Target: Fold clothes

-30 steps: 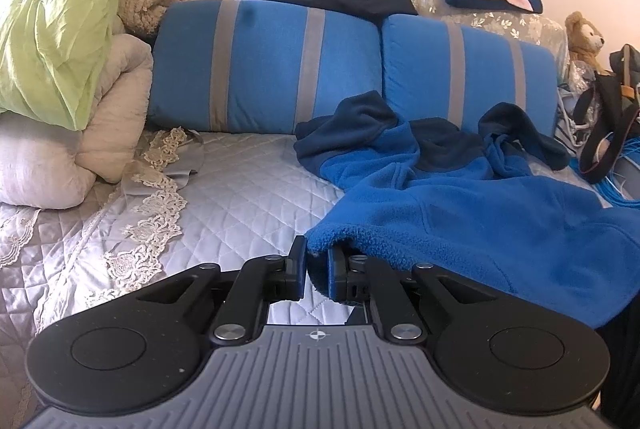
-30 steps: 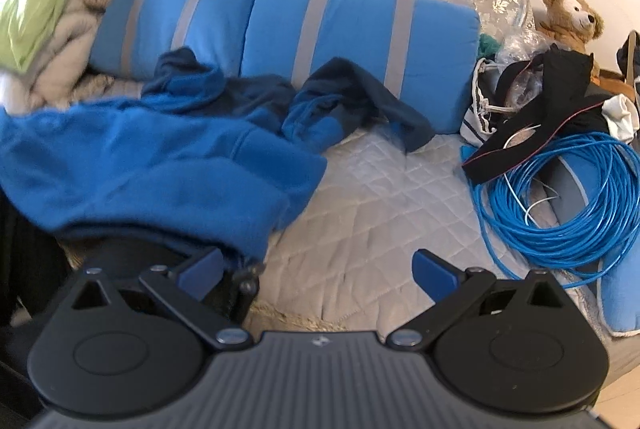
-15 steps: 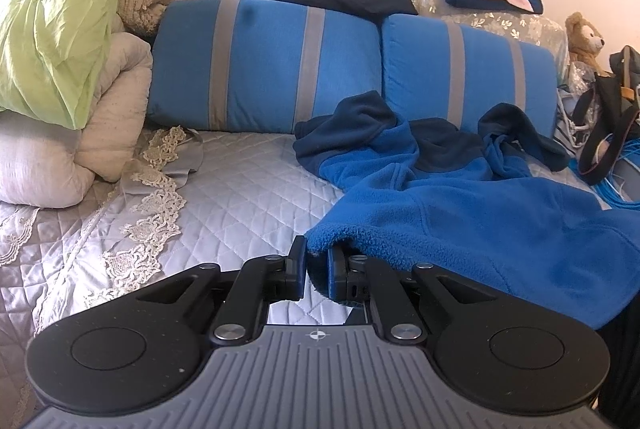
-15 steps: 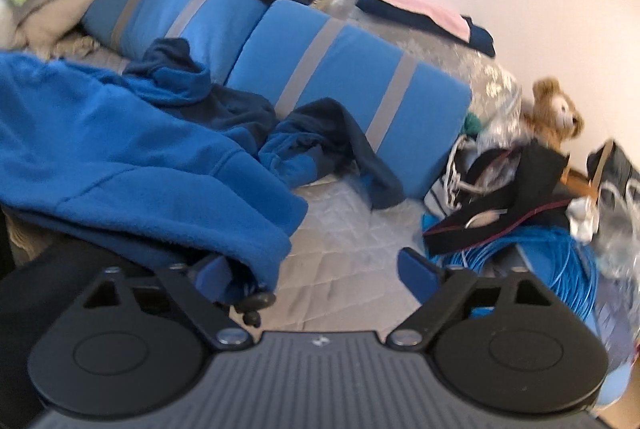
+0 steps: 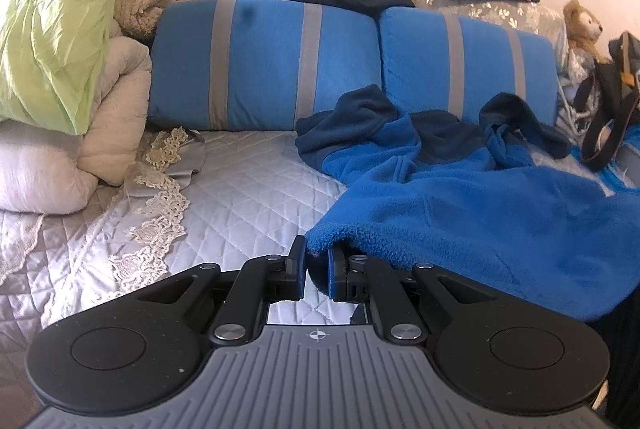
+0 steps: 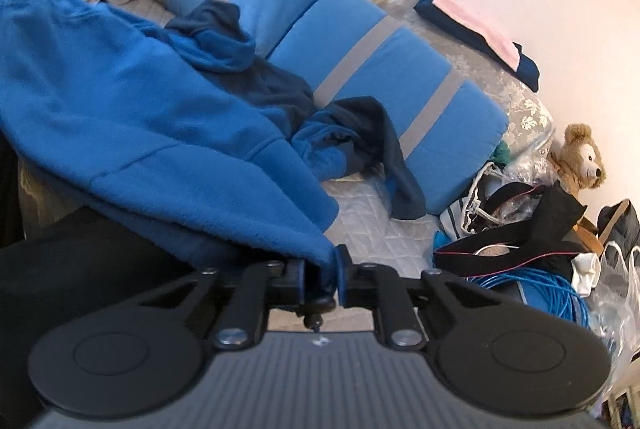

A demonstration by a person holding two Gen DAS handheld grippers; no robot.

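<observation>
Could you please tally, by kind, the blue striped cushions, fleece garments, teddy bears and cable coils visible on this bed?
Blue striped cushions: 2, one beside the other
Blue fleece garment: 1
Teddy bear: 1
Blue cable coil: 1
Total: 5

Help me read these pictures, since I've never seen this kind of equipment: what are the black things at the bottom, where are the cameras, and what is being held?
No robot here: a person holds a two-finger gripper in each hand, each with a wide-angle camera looking along its fingers. One picture comes from the left gripper, the other from the right gripper; the black shapes are their linkages. Both look over a bed with a quilted cover, two blue striped cushions, piled bedding, a teddy bear and a coil of blue cable. A blue fleece jacket lies spread across it. Each gripper pinches the jacket's hem; the right one's jaws have just been closing on it.
</observation>
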